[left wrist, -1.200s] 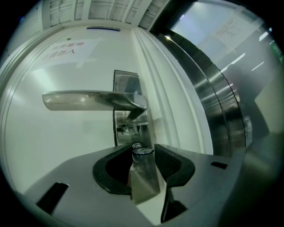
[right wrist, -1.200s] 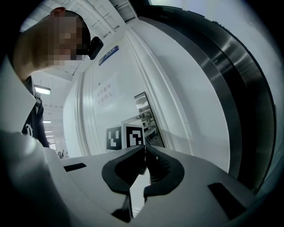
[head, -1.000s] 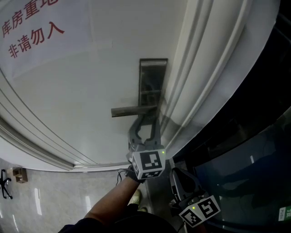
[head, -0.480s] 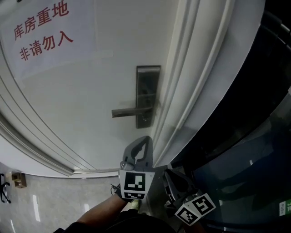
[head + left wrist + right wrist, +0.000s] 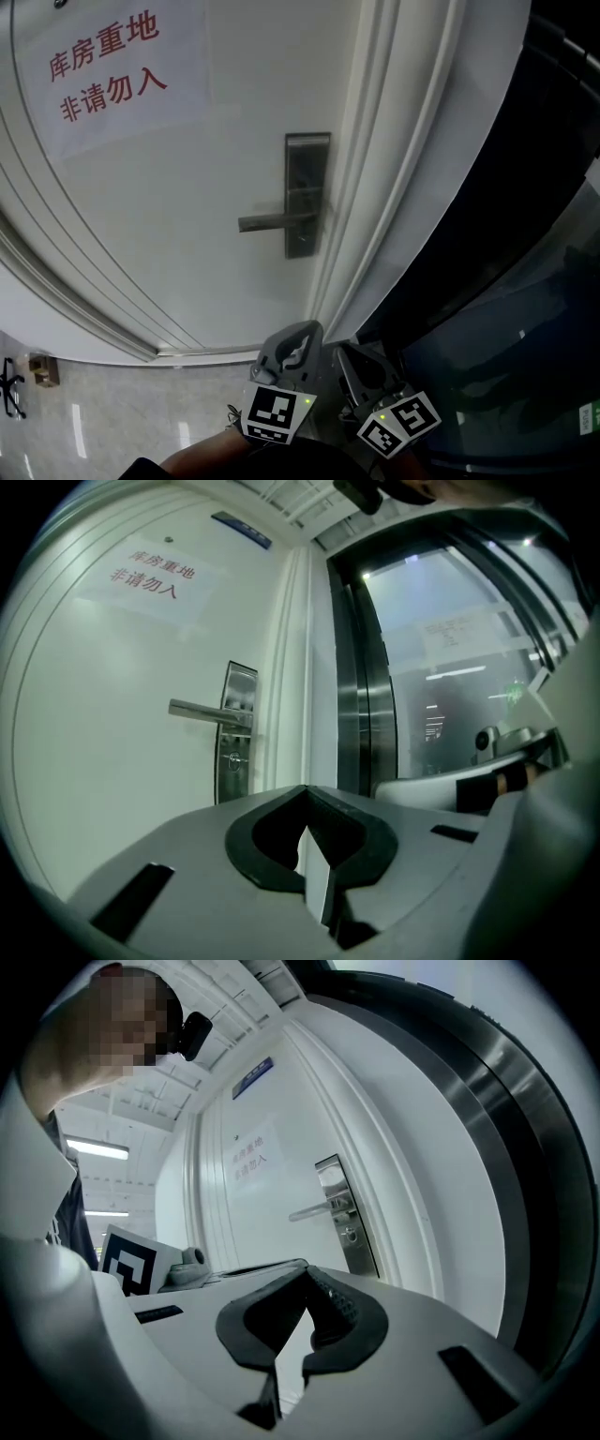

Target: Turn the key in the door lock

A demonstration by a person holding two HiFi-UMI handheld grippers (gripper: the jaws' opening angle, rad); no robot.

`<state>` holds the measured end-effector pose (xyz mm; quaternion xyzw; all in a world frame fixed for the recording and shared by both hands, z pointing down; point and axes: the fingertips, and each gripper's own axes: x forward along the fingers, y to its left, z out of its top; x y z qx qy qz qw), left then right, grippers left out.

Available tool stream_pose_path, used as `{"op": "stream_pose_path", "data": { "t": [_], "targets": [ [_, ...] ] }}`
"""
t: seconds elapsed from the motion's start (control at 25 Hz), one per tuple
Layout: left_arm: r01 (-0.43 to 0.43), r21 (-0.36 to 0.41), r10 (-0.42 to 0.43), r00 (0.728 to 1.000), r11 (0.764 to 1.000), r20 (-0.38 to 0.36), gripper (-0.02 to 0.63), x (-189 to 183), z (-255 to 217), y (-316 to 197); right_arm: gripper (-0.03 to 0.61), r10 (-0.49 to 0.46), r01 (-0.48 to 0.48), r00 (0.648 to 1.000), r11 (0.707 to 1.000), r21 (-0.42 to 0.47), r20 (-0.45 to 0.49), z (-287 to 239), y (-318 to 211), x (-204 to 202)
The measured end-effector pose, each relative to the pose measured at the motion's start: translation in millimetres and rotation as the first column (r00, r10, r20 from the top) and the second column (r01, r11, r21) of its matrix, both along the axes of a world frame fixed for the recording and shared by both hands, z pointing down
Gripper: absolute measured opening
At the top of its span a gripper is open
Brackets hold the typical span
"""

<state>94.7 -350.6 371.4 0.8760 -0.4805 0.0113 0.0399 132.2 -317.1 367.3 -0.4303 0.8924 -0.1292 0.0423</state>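
Observation:
A white door carries a grey metal lock plate (image 5: 307, 192) with a lever handle (image 5: 277, 222) that points left. The plate (image 5: 236, 733) and its small round keyhole (image 5: 232, 759) show in the left gripper view; I cannot make out a key there. My left gripper (image 5: 307, 328) is shut and empty, low in the head view and well back from the plate. My right gripper (image 5: 350, 350) sits beside it, also shut with nothing in it. The right gripper view shows the plate (image 5: 339, 1213) far ahead of the closed jaws.
A paper notice (image 5: 112, 70) with red characters hangs on the door's upper left. The white door frame (image 5: 375, 187) runs down the right of the plate, with a dark glass panel (image 5: 506, 328) beyond it. Pale floor tiles (image 5: 94, 412) lie at lower left.
The left gripper was open at the lock plate below the handle. It has shut and drawn back from the door toward the bottom of the head view. The right gripper has hardly moved.

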Motion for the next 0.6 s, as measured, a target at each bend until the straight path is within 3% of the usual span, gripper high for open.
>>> {"op": "stream_pose_path", "data": {
  "t": [0.6],
  "targets": [
    [0.007, 0.025, -0.007, 1.000, 1.000, -0.003, 0.005, 0, -10, 23, 0.014, -0.009, 0.009, 1.000, 1.000, 0.016, 0.001, -5, 13, -1]
  ]
}}
